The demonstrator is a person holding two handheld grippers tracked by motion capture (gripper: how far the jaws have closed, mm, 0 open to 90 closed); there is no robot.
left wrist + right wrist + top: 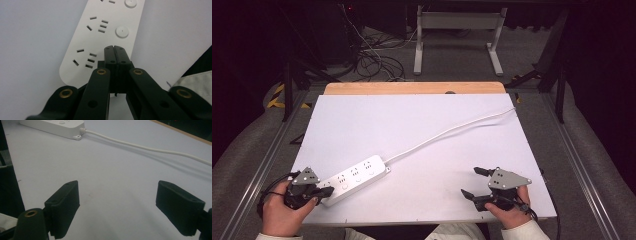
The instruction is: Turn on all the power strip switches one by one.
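Note:
A white power strip lies slantwise on the white board at the near left, and its white cable runs off to the far right edge. My left gripper is shut with nothing between its jaws. In the left gripper view its tips hang over the near end of the power strip, just short of a round button; I cannot tell if they touch it. My right gripper stands open over bare board at the near right, its pads wide apart. The power strip and cable lie beyond it.
The board rests on a wooden table whose far edge shows. Metal rails run along both sides. Behind the table are floor cables and a white frame. Light cloth shows at the near edge.

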